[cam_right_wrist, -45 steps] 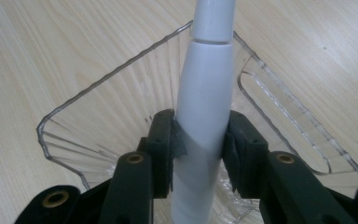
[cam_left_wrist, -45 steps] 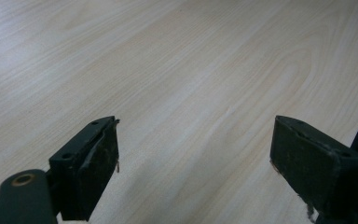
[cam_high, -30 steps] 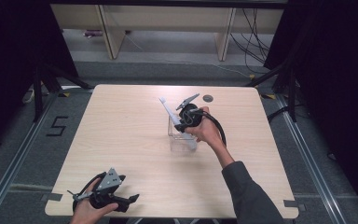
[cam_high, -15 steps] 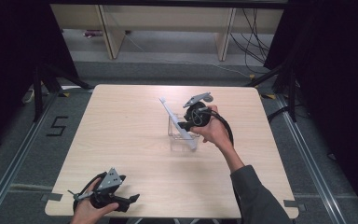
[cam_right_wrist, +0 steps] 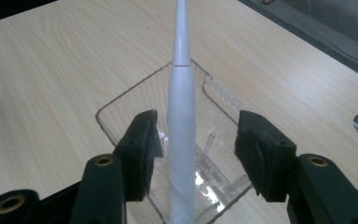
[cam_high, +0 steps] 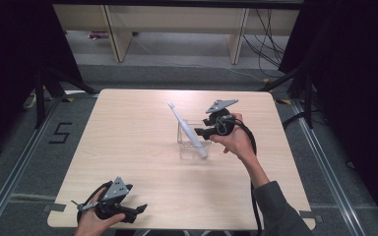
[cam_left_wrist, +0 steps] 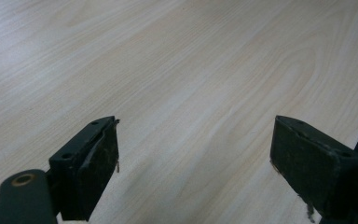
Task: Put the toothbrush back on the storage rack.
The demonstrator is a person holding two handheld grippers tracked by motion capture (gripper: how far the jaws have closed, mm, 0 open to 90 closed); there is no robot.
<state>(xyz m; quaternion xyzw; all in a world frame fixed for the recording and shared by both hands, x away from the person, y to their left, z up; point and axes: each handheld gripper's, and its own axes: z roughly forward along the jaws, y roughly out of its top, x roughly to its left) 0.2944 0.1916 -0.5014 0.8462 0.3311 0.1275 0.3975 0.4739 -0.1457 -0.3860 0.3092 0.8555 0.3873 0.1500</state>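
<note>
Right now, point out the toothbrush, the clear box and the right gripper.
Toothbrush (cam_right_wrist: pixel 182 126), right gripper view, on its white handle.
Clear box (cam_right_wrist: pixel 121 100), right gripper view, on its far-left rim.
Right gripper (cam_high: pixel 204 132), high view, between its fingertips.

bright even tabletop (cam_high: pixel 128 147), dark surrounds, sharp views

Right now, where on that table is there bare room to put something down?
The wooden table is bare across its left half, from the far edge down to the left gripper, and along the near right edge. It is crowded only around the clear plastic box holding the white electric toothbrush, where the right gripper hovers.
</note>
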